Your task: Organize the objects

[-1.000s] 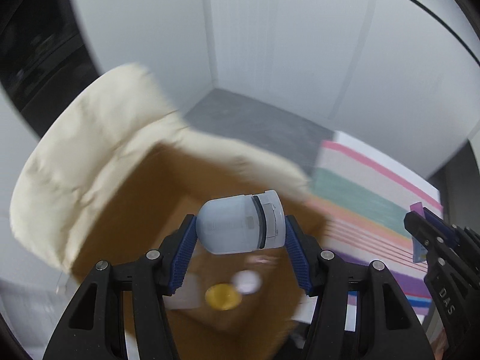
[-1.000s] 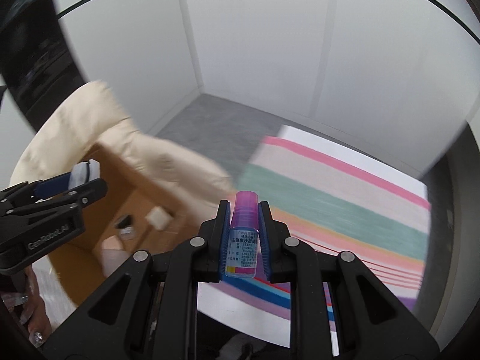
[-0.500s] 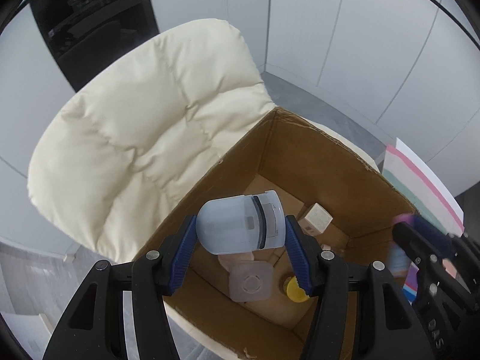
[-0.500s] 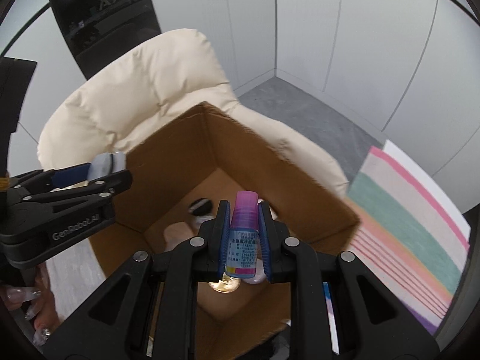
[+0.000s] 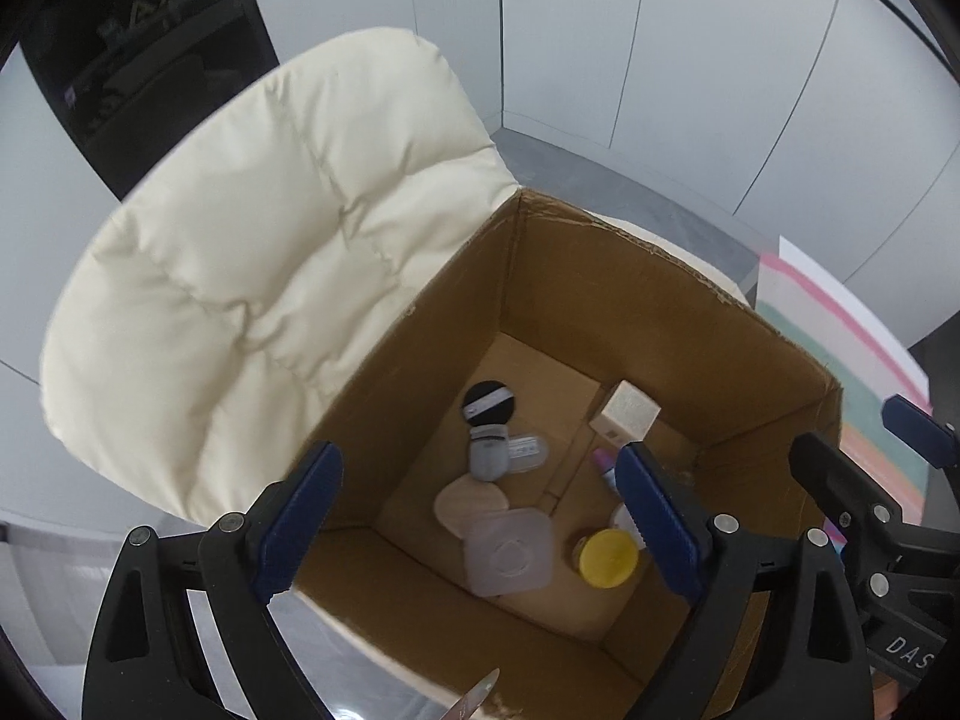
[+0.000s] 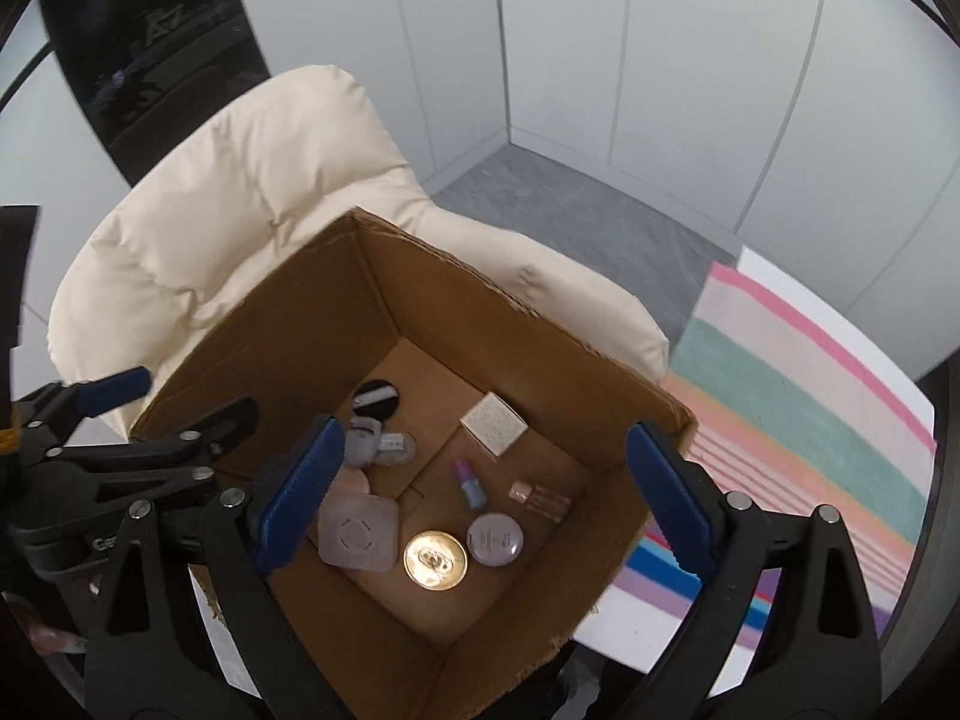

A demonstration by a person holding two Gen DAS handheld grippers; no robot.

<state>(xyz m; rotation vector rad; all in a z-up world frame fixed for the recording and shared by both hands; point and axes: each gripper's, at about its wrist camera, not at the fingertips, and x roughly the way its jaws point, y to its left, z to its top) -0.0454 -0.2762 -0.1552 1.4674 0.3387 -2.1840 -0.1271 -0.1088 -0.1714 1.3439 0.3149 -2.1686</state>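
Both tools, left tool (image 5: 477, 519) and right tool (image 6: 483, 495), are opening with nothing between them, hovering mid-frame over your cardboard box (image 6: 528, 336). The purple-capped bottle (image 6: 470, 484) lies on the floor of it, so you're clearly using it as the drop bin.

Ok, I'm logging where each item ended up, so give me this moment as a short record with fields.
container: open cardboard box standing on a cream padded chair
left gripper: jaws opening, nothing between them, over the box
right gripper: jaws opening, nothing between them, over the box
purple-capped bottle: lying on the box floor
grey jar: lying on the box floor near a black round puff
other contents: gold-lidded tin, small white carton, clear square case
beside the box: striped cloth
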